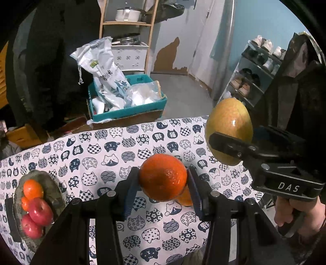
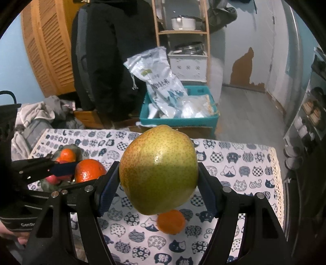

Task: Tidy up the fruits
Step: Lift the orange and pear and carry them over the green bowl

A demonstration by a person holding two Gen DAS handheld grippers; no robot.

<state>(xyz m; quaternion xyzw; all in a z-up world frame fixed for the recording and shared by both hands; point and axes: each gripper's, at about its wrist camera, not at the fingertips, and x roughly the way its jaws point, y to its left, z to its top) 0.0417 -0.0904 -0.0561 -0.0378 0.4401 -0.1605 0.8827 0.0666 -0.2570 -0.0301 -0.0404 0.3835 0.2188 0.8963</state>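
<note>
The tabletop (image 2: 254, 163) wears a cat-print cloth (image 1: 97, 155), and on it rest a grey plate (image 1: 51, 183) of fruit and one loose orange (image 2: 171, 221).

Cat-print tablecloth (image 1: 122, 155); teal crate (image 1: 130, 112) on floor holding white rice bag (image 1: 106, 75); wooden shelf (image 1: 149, 30) with pot (image 1: 127, 14); shoe rack (image 1: 250, 81).

Fruit count: four oranges (image 1: 163, 177) (image 1: 33, 188) (image 1: 24, 203) (image 2: 171, 221), two red apples (image 1: 40, 211) (image 1: 30, 226), one pear (image 2: 158, 170), one dish (image 1: 52, 188), two claws (image 1: 162, 184) (image 2: 158, 188).
</note>
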